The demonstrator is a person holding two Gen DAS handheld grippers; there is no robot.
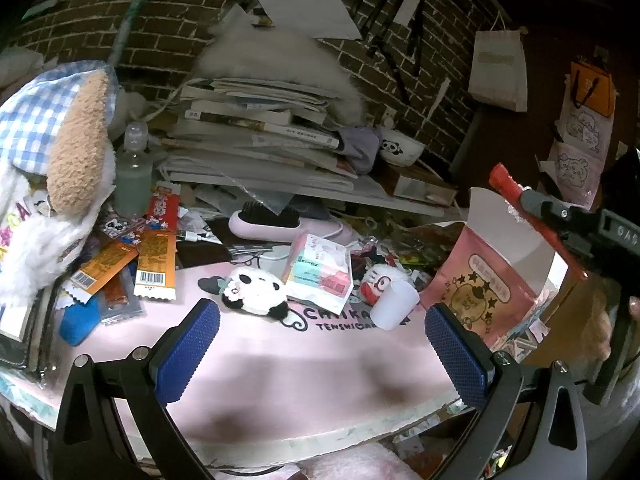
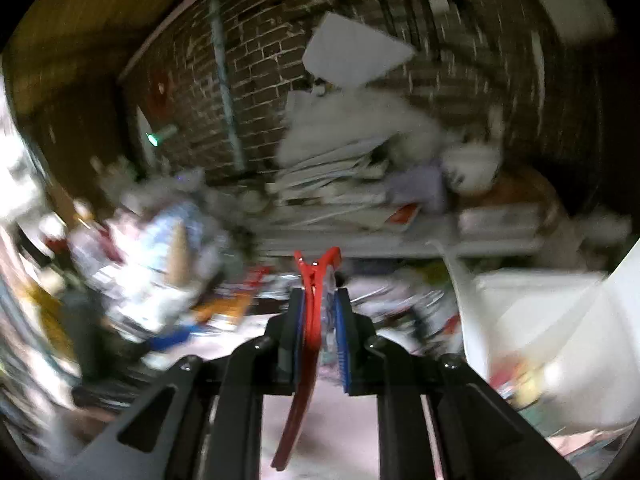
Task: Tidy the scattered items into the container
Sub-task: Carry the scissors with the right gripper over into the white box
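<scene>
Right tongs [image 2: 320, 312] clamped on red clip [image 2: 310, 300], near box [image 1: 492, 276]; left tongs [image 1: 320, 344] wide, empty. Could slip, missing box: thin, off-centre grip.

Black angular gripper frames, silver screws, blue textured pads on the fingers [image 1: 188, 344], bare skin

A lived-in home room, likely a bedroom desk corner: a dark brick-pattern wall [image 1: 192, 8] hung with paper gift bags [image 1: 498, 70], a leaning stack of books and papers [image 1: 256, 128], plush toys such as a small black-and-white panda [image 1: 256, 290], and a pink hairbrush [image 1: 272, 222].
</scene>
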